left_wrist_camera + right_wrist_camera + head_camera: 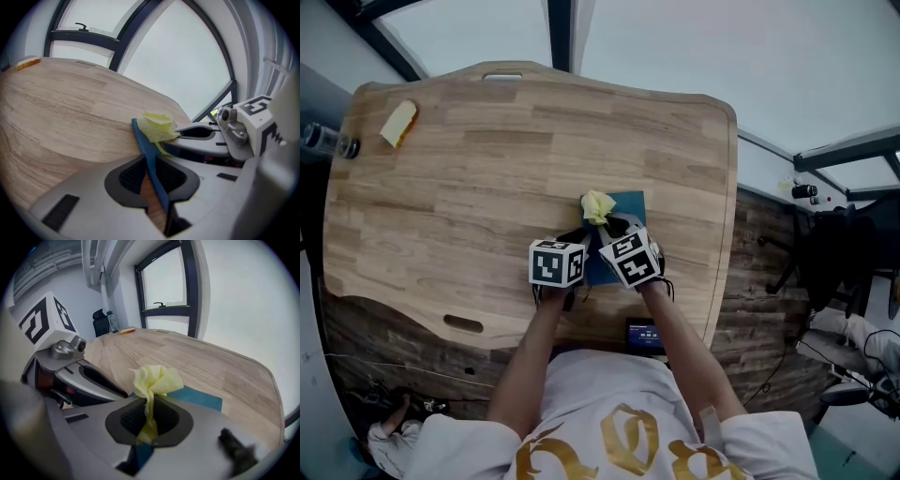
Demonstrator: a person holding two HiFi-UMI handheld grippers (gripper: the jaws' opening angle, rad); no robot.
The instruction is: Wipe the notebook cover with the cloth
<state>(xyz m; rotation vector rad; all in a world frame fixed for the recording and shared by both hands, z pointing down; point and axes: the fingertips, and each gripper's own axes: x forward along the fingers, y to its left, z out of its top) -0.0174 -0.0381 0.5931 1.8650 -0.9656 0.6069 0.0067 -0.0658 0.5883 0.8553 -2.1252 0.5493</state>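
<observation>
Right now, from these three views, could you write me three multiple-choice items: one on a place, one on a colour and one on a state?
1. Where on the table is the notebook?
A. at the far left corner
B. on the near half, right of the middle
C. hanging over the far edge

2. What colour is the cloth?
A. red
B. white
C. pale yellow

3. What is the left claw doing?
A. hanging open and empty
B. clamping the notebook's edge
C. clamping the cloth

Answers:
1 B, the head view shows it toward the near edge.
2 C, both gripper views show it yellow.
3 B, it is shut on the blue edge, while the right claw holds the cloth.
</observation>
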